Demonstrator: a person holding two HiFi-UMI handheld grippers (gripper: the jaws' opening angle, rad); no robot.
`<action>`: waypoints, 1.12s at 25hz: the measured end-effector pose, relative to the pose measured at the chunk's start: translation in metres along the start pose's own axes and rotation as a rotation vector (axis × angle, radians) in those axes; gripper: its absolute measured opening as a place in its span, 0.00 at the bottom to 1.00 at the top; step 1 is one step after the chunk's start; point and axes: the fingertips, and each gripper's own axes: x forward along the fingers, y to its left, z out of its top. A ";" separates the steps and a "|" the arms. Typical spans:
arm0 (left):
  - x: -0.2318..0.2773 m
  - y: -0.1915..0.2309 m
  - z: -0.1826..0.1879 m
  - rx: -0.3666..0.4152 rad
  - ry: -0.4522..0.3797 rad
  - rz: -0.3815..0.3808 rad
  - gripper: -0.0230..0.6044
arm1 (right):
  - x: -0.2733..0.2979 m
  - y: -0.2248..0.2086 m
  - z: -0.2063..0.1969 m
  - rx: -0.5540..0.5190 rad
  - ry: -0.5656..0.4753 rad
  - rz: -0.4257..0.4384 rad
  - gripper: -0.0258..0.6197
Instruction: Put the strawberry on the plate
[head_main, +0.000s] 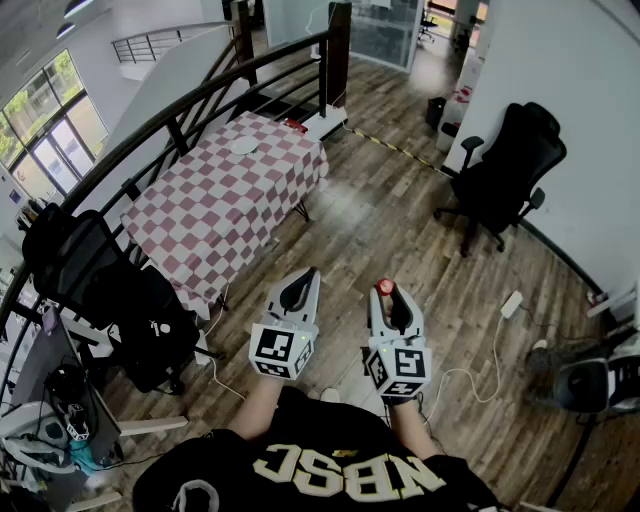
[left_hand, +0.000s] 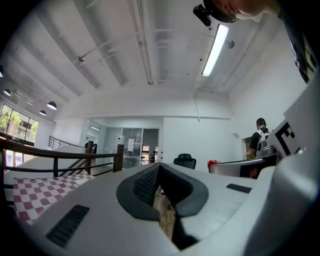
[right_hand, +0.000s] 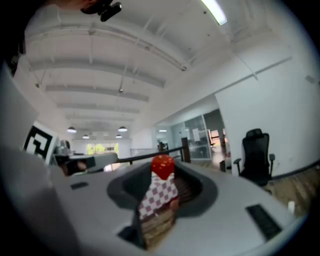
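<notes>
The right gripper (head_main: 388, 294) pinches the strawberry (head_main: 383, 287) between the tips of its fingers (right_hand: 196, 189). In the right gripper view the red strawberry (right_hand: 162, 166) sits at the very end of the fingers, with checked cloth and wooden floor showing through the gap below it. The left gripper (head_main: 307, 276) is just beside it, at 9 o'clock from it in the head view. Its fingers (left_hand: 140, 187) are pressed together at the tips with nothing between them, and only a sliver of floor shows through the slot behind the tips. Both grippers are held out in front of the person, above the wooden floor (head_main: 400, 200) and well apart from the bench (head_main: 215, 215). The bench lies at 11 o'clock from the grippers under a red-and-white checked cloth. The white plate (head_main: 243, 146) rests on the bench near its far end, far from the strawberry. A dark railing (head_main: 180, 110) curves along the far side of the bench. A black chair (head_main: 510, 160) stands at 2 o'clock, near the white wall.
</notes>
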 end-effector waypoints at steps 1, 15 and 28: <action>0.005 -0.006 -0.002 0.011 0.001 0.001 0.05 | 0.001 -0.008 -0.002 0.014 0.003 -0.001 0.27; 0.032 0.035 -0.008 0.047 0.011 0.124 0.05 | 0.069 0.016 -0.009 0.083 0.003 0.165 0.27; 0.076 0.232 -0.041 0.012 0.002 0.275 0.05 | 0.257 0.117 -0.047 0.001 0.066 0.329 0.27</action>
